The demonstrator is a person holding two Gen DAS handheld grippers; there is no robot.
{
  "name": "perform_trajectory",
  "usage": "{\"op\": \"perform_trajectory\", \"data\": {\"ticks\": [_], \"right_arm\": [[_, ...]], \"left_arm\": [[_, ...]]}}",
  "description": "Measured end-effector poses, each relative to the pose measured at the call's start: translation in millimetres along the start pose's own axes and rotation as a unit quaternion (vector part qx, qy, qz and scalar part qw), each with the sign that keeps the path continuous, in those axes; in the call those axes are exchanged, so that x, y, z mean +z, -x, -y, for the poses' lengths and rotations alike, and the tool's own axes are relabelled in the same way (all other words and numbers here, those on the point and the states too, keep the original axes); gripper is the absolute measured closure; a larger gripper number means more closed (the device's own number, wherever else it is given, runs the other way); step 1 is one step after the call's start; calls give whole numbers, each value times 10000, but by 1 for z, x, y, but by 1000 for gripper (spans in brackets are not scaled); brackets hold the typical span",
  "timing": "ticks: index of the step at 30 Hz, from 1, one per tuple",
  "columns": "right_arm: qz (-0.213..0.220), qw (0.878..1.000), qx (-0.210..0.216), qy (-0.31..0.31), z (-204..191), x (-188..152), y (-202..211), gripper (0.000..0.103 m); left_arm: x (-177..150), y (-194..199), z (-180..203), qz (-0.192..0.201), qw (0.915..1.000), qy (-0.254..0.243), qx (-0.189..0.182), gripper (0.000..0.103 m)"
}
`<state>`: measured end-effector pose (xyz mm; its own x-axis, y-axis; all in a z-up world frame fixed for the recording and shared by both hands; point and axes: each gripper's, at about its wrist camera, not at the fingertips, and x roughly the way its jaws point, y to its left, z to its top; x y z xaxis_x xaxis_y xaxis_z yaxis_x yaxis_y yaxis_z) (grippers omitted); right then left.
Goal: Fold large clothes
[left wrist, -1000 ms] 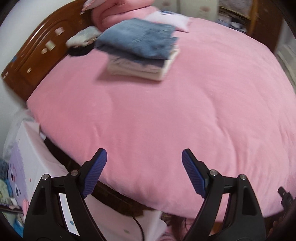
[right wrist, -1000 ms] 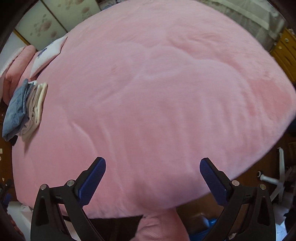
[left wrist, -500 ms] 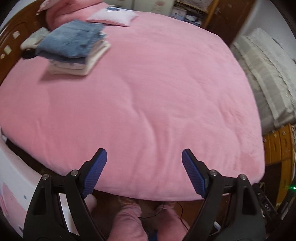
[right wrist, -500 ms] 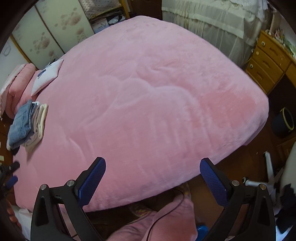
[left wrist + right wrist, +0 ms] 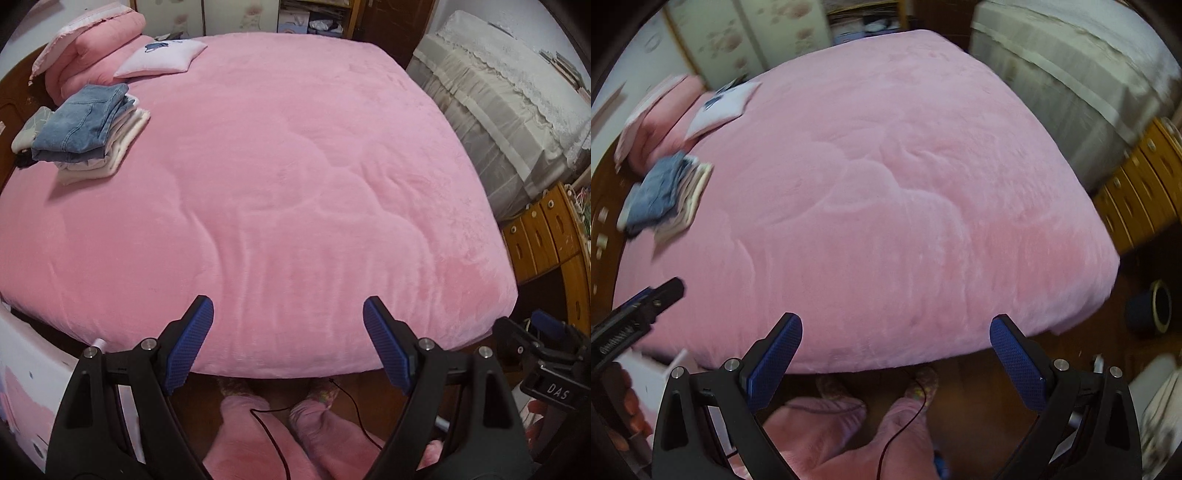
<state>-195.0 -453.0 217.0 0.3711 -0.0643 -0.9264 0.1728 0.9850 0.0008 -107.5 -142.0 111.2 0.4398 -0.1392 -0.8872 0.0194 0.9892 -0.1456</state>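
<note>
In the left wrist view, our left gripper [image 5: 288,332] hung over the near edge of the pink bed [image 5: 295,184], its blue fingers [image 5: 190,341] released, nothing between them. The stack of folded clothes [image 5: 88,129], jeans on top, lay at ten o'clock near the pillow [image 5: 162,57]. In the right wrist view, our right gripper [image 5: 895,356] also had its fingers spread and empty, the same stack blurred at nine o'clock.
</note>
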Motion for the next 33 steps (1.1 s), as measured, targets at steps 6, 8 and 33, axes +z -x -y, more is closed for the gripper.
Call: {"op": "perform_trajectory", "data": {"ticks": [6,8,33], "right_arm": [[-161,9988,417,-174,22,20,19,0],[-220,9986,410,-248,30,25,27,0],[232,9997,64,23,37,-9,77,0]], "left_arm": [[3,30,42,49,9990,186,399,22],[6,46,49,119,9985,271,454,22],[-17,66,101,719,9915,-714,815,22]]}}
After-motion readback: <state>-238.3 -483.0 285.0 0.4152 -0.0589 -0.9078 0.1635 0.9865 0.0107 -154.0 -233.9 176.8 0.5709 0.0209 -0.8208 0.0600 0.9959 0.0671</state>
